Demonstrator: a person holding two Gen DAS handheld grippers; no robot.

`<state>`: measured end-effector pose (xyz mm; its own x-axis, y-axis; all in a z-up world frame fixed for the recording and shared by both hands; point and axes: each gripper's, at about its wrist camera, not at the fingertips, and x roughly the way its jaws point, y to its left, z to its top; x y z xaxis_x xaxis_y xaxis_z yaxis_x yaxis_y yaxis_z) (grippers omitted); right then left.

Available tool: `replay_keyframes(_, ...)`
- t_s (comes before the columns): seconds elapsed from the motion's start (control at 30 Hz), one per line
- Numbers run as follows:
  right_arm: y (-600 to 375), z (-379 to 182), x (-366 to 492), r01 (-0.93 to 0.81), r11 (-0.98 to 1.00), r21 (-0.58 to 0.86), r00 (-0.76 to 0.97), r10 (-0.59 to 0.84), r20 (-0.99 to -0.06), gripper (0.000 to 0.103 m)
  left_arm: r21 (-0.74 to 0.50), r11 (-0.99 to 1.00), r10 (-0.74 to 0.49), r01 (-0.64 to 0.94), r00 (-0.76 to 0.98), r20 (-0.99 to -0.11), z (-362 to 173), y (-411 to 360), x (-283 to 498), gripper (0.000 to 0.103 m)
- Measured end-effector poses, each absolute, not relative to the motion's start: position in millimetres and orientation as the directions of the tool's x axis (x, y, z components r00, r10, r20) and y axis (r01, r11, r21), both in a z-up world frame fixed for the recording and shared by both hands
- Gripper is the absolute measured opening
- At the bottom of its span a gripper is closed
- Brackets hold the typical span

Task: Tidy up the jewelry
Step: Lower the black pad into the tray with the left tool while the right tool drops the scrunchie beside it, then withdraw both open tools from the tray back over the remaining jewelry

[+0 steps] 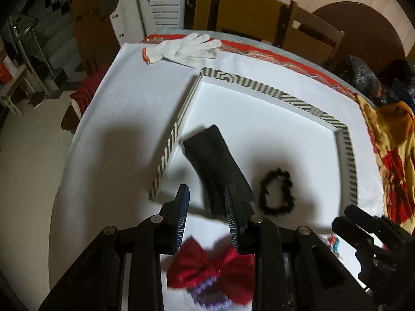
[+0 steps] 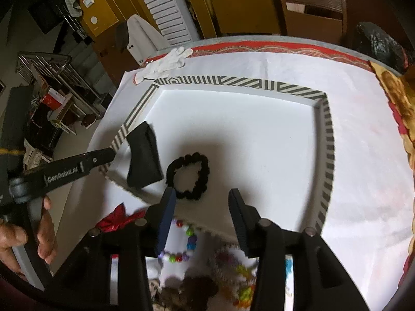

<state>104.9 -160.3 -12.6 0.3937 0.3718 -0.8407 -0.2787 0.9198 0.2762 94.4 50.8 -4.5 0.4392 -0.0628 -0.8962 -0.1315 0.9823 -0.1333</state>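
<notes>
A shallow tray with a black-and-white striped rim (image 1: 259,85) (image 2: 233,80) lies on the white cloth. Inside it rest a black pouch (image 1: 212,160) (image 2: 144,155) and a black scrunchie (image 1: 276,194) (image 2: 188,175). My left gripper (image 1: 206,188) hovers open just short of the pouch, nothing between its fingers. My right gripper (image 2: 201,191) is open too, its left fingertip beside the scrunchie without touching it. In front of the tray lie a red bow (image 1: 207,267) (image 2: 116,219), a purple bead bracelet (image 1: 207,292) and a coloured bead bracelet (image 2: 185,243).
A white glove (image 1: 186,48) (image 2: 166,62) lies at the table's far left corner. More beaded pieces (image 2: 233,269) crowd the near edge under my right gripper. A patterned red and yellow cloth (image 1: 389,150) covers the right side. Wooden chairs (image 2: 311,13) stand behind the table.
</notes>
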Motion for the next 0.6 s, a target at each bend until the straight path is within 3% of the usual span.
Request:
replay_keyframes(0.23, -165.1, 13.7, 67.6, -0.284, 0.927, 0.245, 0.449, 0.355, -0.820, 0.060, -0.120, 0.988, -0.057, -0.095, 0.498, -0.865, 22.1, 41.2, 51.3, 0.009)
replay_keyframes(0.6, -172.0, 36.0, 16.8, -0.268, 0.939, 0.216, 0.504, 0.327, -0.799, 0.064, -0.081, 0.995, -0.031, -0.061, 0.584, -0.811, 50.7, 28.6, 1.5, 0.009)
